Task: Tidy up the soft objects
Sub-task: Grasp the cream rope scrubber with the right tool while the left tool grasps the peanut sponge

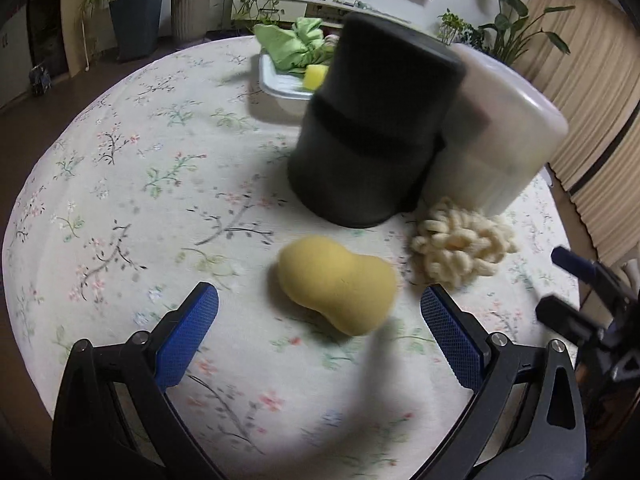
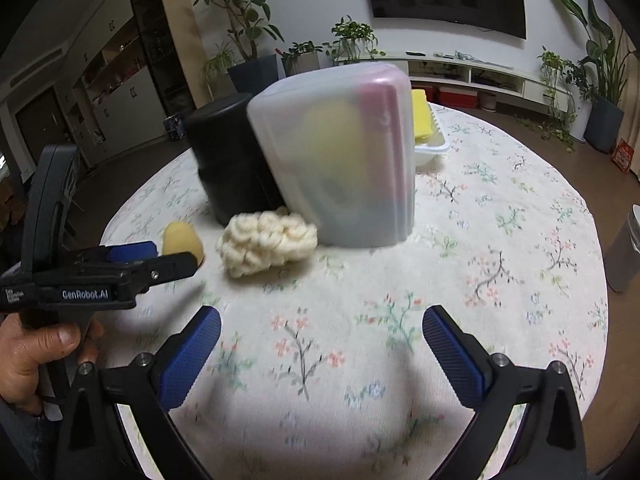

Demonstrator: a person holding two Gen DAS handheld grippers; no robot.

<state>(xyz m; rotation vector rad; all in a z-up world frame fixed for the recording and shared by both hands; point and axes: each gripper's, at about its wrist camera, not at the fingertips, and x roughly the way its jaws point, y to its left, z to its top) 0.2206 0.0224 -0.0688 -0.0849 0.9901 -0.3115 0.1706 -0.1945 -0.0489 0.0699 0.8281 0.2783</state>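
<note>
We look across a round table under a flowered cloth, in a living room with potted plants, a low white shelf and a dark wall screen. On it a peanut-shaped yellow sponge lies just ahead of our left gripper, a cream chenille sponge touches a frosted container beside a black cylinder, and a white tray behind holds a green cloth. Both our left and right gripper stand wide open, holding nothing; the container's contents are only blurred colours.
</note>
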